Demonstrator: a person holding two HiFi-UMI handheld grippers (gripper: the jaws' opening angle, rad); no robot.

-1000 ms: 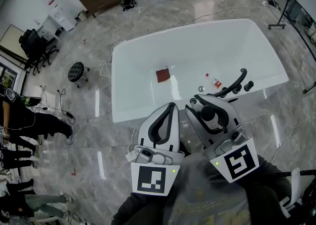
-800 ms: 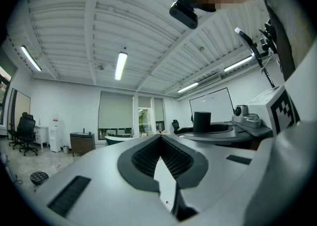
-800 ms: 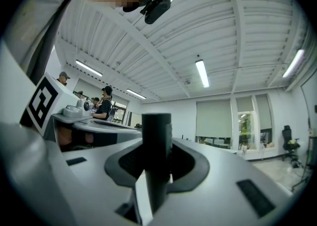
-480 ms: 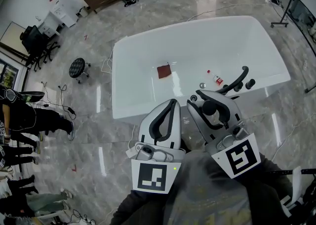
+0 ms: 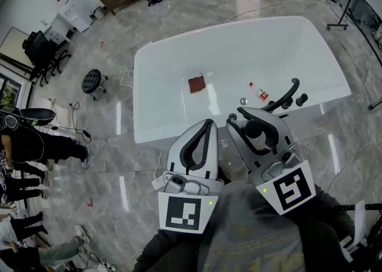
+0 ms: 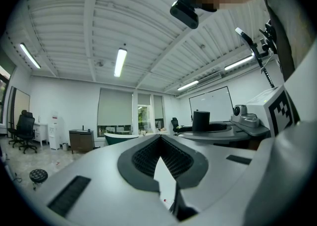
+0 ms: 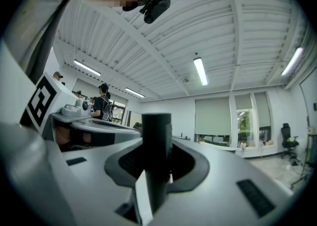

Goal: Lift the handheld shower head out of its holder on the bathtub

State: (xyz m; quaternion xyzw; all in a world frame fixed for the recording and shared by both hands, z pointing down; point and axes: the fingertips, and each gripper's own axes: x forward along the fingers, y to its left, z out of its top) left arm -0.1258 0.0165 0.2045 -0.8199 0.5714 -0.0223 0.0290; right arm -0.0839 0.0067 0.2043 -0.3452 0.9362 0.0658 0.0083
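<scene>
While the right gripper (image 5: 255, 119) kept its two jaws pinched on the handheld shower head (image 7: 156, 136), the dark cylindrical body stood upright between the pads. It lay crosswise to the jaws, with its upper end rising above them. The left gripper (image 6: 159, 140) carried nothing; its jaw tips were pressed together, with only a narrow triangular gap behind them. Both grippers were held level, side by side and apart, and in the head view the right one lay over the near rim of the white bathtub (image 5: 156, 95). Just beyond the right gripper, a black curved spout (image 5: 286, 96) and black knobs (image 5: 301, 101) stood on that rim; the holder itself could not be made out. Inside the tub lay a red-brown cloth (image 5: 197, 85), a small bottle (image 5: 259, 93) and the drain (image 5: 243, 102). On the marble floor (image 5: 179, 20) to the tub's left stood a black stool (image 5: 92, 84), and people (image 5: 36, 145) stood at the far left edge.
</scene>
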